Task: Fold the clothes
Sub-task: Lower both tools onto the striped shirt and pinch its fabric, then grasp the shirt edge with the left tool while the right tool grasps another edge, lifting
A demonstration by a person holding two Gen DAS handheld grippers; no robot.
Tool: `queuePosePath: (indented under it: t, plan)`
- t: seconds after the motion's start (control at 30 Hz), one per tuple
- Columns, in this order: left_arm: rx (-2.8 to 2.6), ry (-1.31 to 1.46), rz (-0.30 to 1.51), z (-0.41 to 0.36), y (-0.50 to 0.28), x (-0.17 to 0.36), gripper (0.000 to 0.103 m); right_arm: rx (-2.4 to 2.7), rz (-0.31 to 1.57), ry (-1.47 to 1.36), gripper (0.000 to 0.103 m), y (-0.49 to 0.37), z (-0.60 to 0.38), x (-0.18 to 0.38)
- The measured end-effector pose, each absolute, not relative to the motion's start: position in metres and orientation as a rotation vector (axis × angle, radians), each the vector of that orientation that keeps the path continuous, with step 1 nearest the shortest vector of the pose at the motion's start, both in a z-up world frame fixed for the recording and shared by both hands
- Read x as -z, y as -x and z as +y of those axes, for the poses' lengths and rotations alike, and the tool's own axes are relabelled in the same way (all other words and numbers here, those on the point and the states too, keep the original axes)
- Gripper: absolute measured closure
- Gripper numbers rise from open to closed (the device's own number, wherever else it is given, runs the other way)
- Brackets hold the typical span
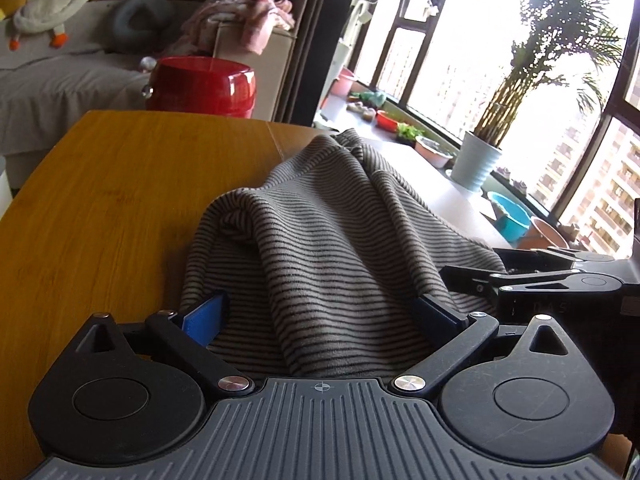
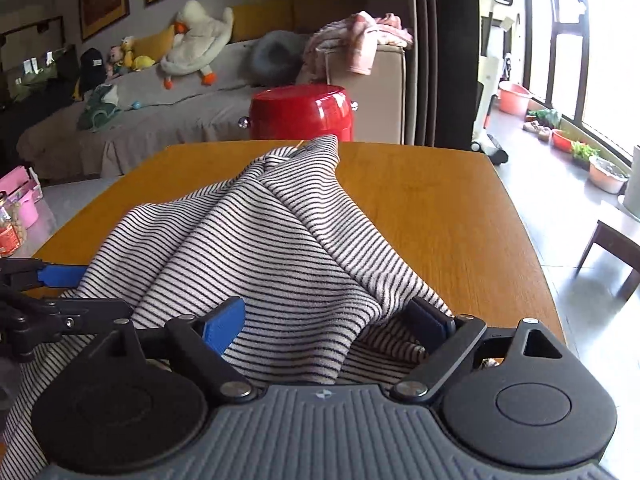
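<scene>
So the striped shirt (image 2: 256,248) is on the wooden table (image 2: 440,216), bunched up and lifted into a ridge that runs away from both cameras toward the far edge; one corner of it sits near the far edge, right in front of the red pot (image 2: 304,112) that's beyond the table.

Left gripper (image 1: 316,312): blue pads (image 1: 206,318) spread wide apart, and the cloth is draped between and over them; the fabric humps up in the gap, and the right pad is mostly buried under a fold. The fingers look splayed, not clamped, but whether they're actually pinching any cloth underneath can't be told from here.

Right gripper (image 2: 328,326): same deal; fingers wide, left blue pad (image 2: 224,326) poking out on top of the stripes, the other half hidden under a fold; a flap of shirt hangs down between them toward the camera; can't tell if anything is really gripped.

The two grippers are close side by side at the near edge of the shirt; each shows up at the edge of the other's view, touching or just beside the cloth.

Background: sofa (image 2: 160,112) with a plush goose (image 2: 200,36), pink clothes (image 2: 360,40) heaped on its arm; potted plant (image 1: 480,160) by the window (image 1: 460,60).
</scene>
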State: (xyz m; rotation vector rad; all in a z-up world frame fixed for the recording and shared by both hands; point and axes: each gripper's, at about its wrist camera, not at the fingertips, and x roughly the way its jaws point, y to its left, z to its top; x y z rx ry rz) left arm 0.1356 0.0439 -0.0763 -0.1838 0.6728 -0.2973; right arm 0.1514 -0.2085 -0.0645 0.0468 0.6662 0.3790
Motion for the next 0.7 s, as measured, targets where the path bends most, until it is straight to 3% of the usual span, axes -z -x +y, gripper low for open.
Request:
queuePosePath:
  t: [0.33, 0.47, 0.6, 0.67, 0.7]
  plan:
    - [0.366, 0.116, 0.682, 0.039, -0.064, 0.075, 0.0, -0.464, 0.639, 0.031, 0.014, -0.133, -0.19, 0.072]
    - [0.441, 0.221, 0.719, 0.049, -0.065, 0.073, 0.004, -0.466, 0.643, 0.029, 0.013, -0.134, -0.19, 0.071]
    - [0.451, 0.333, 0.747, 0.059, -0.093, 0.074, 0.016, -0.464, 0.642, 0.031, 0.013, -0.134, -0.189, 0.071]
    - [0.45, 0.357, 0.758, 0.061, -0.106, 0.075, 0.026, -0.462, 0.642, 0.034, 0.013, -0.134, -0.189, 0.07]
    - [0.446, 0.357, 0.762, 0.06, -0.112, 0.075, 0.042, -0.461, 0.642, 0.036, 0.013, -0.134, -0.189, 0.07]
